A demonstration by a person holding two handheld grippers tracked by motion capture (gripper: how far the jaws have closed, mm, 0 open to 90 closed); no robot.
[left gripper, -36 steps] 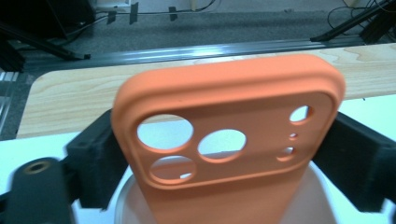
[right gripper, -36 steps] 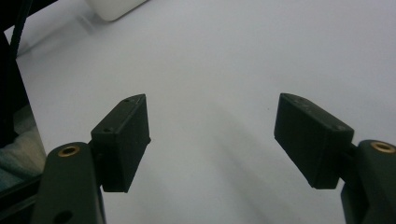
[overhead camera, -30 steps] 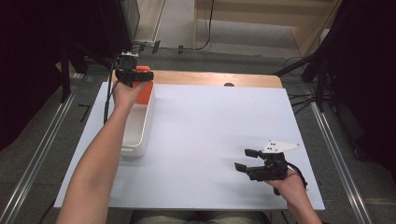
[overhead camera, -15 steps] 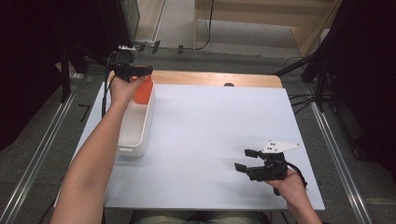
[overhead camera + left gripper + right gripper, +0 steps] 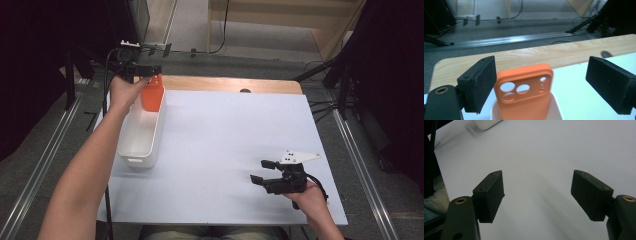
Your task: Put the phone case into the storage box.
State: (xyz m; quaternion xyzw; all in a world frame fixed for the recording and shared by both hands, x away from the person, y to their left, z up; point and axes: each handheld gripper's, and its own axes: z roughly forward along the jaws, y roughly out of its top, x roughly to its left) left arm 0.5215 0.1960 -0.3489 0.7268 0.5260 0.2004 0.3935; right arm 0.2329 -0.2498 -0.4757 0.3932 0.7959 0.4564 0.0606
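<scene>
In the high view, the orange phone case (image 5: pixel 152 95) stands on end inside the far end of the white bin (image 5: pixel 131 159), leaning toward the bin's far wall. The left gripper (image 5: pixel 155 70) hangs just above that end of the bin, and the right gripper (image 5: pixel 257 172) rests well apart from the bin over the white table sheet (image 5: pixel 225 130), jaws spread and empty. In the left gripper view, the phone case (image 5: pixel 524 92) rises from the bin (image 5: pixel 556 110) with its camera cut-outs facing the lens. The left gripper (image 5: pixel 541 61) has its jaws spread wide: one pad stands clear of the case. The other sits close by the case's edge, perhaps brushing it, though this angle does not settle that, and in any case nothing is clamped. The case looks like a thin moulded shell, so it is probably very light and somewhat flexible, likely to bow if squeezed across its open width. Its matte skin should give the pads fair friction. The soundest hold seems to be on the top edge that stands above the bin's rim, pinched front to back through the flat wall, away from the cut-outs where the material is weakest. In the right gripper view, the right gripper (image 5: pixel 537 173) shows both pads apart over bare sheet, with a corner of the bin (image 5: pixel 486 123) far off.
</scene>
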